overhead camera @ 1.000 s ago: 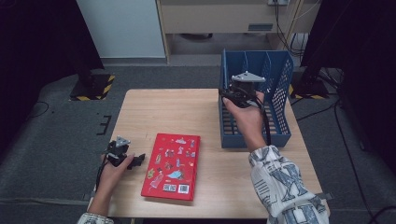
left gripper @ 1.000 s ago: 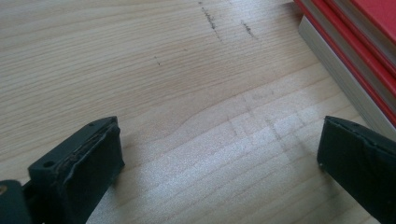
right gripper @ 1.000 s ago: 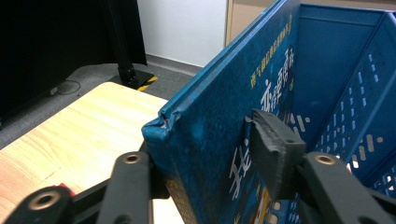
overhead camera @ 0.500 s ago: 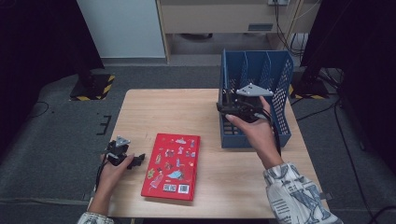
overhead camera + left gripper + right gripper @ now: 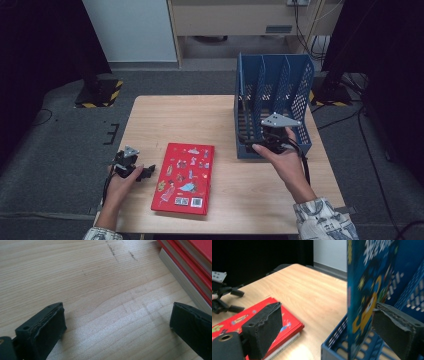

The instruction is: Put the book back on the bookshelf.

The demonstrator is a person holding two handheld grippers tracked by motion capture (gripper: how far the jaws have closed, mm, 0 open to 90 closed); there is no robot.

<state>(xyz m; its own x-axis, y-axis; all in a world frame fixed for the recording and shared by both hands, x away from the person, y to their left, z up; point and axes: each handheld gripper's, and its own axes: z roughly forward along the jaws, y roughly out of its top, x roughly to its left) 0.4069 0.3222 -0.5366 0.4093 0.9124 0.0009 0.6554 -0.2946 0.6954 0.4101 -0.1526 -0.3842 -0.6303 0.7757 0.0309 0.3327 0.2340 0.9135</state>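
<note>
Since the earlier frame the right tongs (image 5: 250, 145) had dropped to the front of the blue rack (image 5: 300, 95), jaws just opened, blue book (image 5: 364, 290) standing between them w/o pad contact. Left tongs (image 5: 145, 172) sat open on the desk (image 5: 200, 115) just beside the red book (image 5: 185, 177).

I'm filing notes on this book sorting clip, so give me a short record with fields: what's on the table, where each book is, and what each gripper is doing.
surface: wooden table
blue file rack: right side of table, upright dividers
blue book: standing upright in the rack
red book: lying flat, front of table
right gripper: at the rack's front, jaws just opened, wide either side of the blue book, not pressing it
left gripper: open, resting beside the red book, holding nothing
</note>
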